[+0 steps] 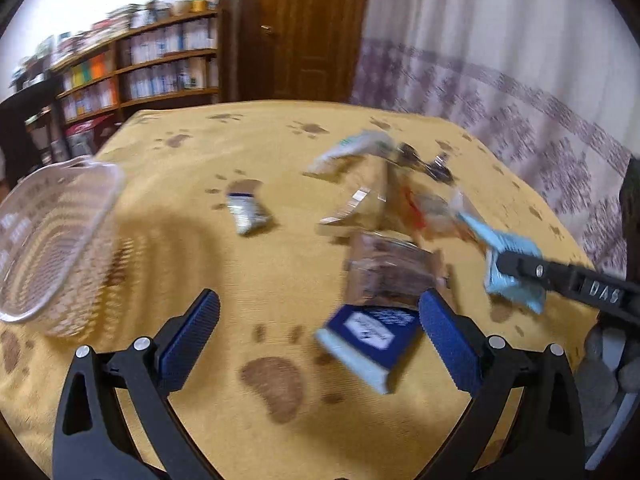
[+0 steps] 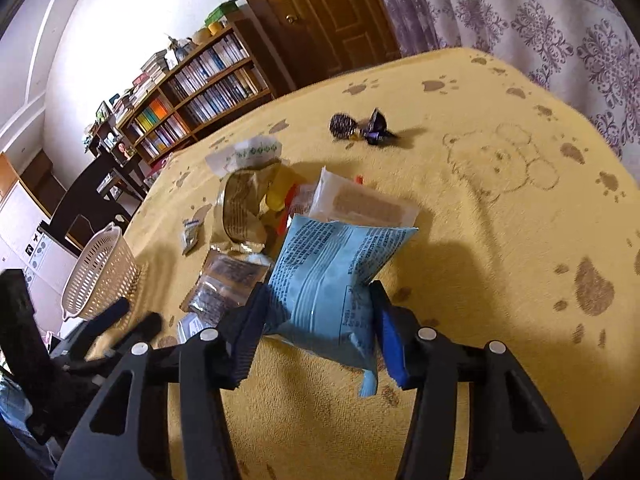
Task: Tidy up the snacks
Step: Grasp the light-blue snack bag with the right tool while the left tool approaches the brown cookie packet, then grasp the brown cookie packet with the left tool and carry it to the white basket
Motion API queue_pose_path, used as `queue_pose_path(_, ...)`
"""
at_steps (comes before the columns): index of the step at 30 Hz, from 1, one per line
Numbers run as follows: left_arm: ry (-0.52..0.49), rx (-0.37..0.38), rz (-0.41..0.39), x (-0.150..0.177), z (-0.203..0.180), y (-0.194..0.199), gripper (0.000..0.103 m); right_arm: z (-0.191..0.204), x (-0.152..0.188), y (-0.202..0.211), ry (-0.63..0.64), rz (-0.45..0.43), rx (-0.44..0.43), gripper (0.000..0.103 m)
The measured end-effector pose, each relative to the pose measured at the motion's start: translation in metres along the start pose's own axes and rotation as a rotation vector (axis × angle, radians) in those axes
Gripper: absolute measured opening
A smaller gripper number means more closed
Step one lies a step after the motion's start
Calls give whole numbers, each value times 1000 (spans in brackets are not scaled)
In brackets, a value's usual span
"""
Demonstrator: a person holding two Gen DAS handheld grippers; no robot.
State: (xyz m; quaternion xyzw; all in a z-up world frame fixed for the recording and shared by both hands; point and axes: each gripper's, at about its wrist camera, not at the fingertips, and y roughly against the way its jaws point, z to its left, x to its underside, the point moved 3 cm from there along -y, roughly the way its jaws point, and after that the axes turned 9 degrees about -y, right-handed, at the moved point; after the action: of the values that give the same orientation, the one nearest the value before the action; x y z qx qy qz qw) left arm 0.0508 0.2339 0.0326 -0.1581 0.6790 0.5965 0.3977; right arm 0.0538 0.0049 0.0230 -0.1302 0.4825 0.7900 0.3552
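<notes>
My right gripper (image 2: 318,330) has its fingers clamped on the light blue packet (image 2: 328,276), which is lifted clear of the yellow cloth (image 2: 500,240) and fills the lower middle of the right wrist view. The packet's long axis runs away from the fingers toward the upper right of that frame, and the pads bite across its narrow lower end. It is a soft, puffy foil pillow with crimped seams and printed text, so I judge it will sag and swing if carried fast.

The move ahead turns on one relation: the white basket (image 2: 102,276) sits at the left edge of that frame, well apart from the packet, with the pile of snacks between them. The basket is slotted plastic, open at the top, with a rim handle.

My left gripper (image 1: 320,336) hangs empty, fingers spread wide, low in the left wrist view. It is nearer the basket, which shows at the left edge there. A dark blue packet (image 1: 370,338) lies just beside its right finger, and a clear bag of brown snacks (image 1: 390,274) lies beyond that.
</notes>
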Motion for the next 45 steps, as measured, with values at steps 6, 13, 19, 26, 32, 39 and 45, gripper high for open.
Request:
queue_pose_path(6,-81,47,43,-8,-31,-24,101,-3,-8,9,-21,-24,-12,52)
queue_pose_path(13,-149,79,66,-14,-52,-42,101,0,-8,14,-25,-31,-30,52)
queue_pose_path(19,-161,80,86,-17,-54,-60,98,1,-9,17,-29,-36,-37,52)
queue_pose_path(26,-126,117,74,-12,-42,-55,70,3,-10,24,-28,-50,-50,52)
queue_pose_path(32,-103,91,25,-14,-27,-34,63,6,-9,27,-20,-54,-55,52)
queue_pose_path(39,-74,68,-14,-16,-11,-12,60,11,-6,30,-8,-57,-63,52)
queue_pose_path(45,-40,8,-71,-24,12,14,60,15,-5,34,-1,-64,-74,52)
